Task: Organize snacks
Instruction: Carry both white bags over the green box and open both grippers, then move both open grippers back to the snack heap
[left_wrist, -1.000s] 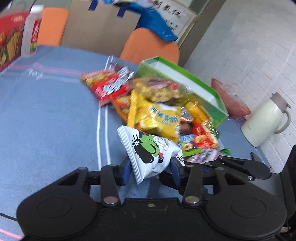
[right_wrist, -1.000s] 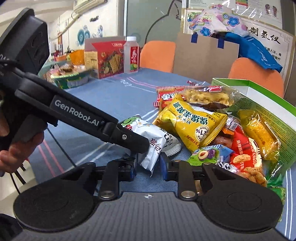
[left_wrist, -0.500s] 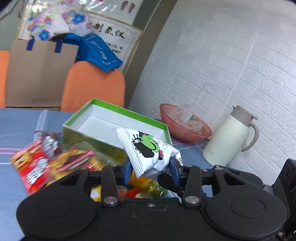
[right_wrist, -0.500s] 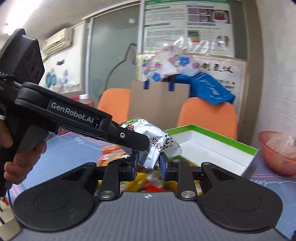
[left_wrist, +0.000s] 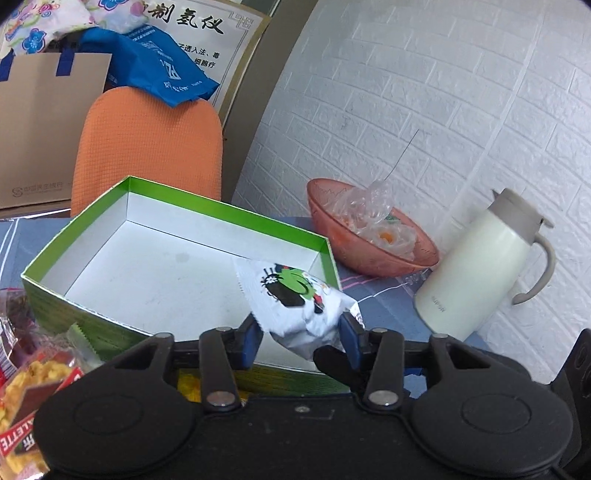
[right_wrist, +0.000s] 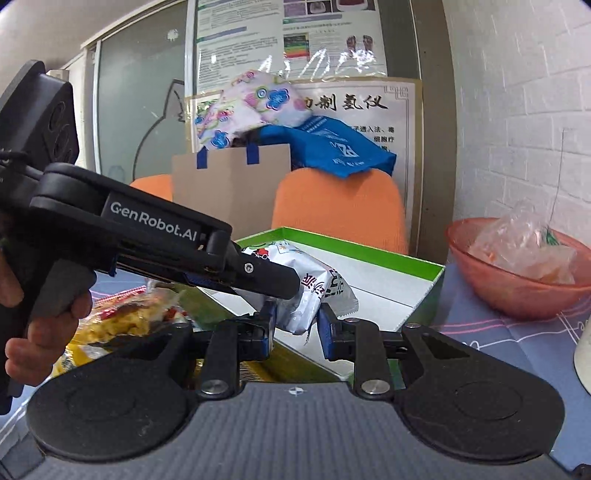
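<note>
A white snack packet (left_wrist: 295, 295) with a green and black cartoon hangs over the near right corner of the green-rimmed box (left_wrist: 229, 216), whose white inside is bare. The jaws of my left gripper (left_wrist: 300, 334) are opening; the packet still sits between its blue pads, tilted to the right. In the right wrist view my right gripper (right_wrist: 295, 326) is shut on the same packet (right_wrist: 299, 273) from below, in front of the box (right_wrist: 369, 251). A finger (right_wrist: 258, 275) of the left gripper lies across the packet there, with a hand (right_wrist: 37, 332) on its handle.
A red bowl (left_wrist: 369, 254) with plastic-wrapped bits and a cream thermos jug (left_wrist: 476, 266) stand right of the box. Loose snack bags (left_wrist: 29, 387) lie at its left. Behind the table are an orange chair (left_wrist: 147, 147) and a paper bag (left_wrist: 48, 122).
Both grippers carried the white packet from above the snack pile rightward to over the green box. The left jaws now stand slightly wider and the packet has tipped.
</note>
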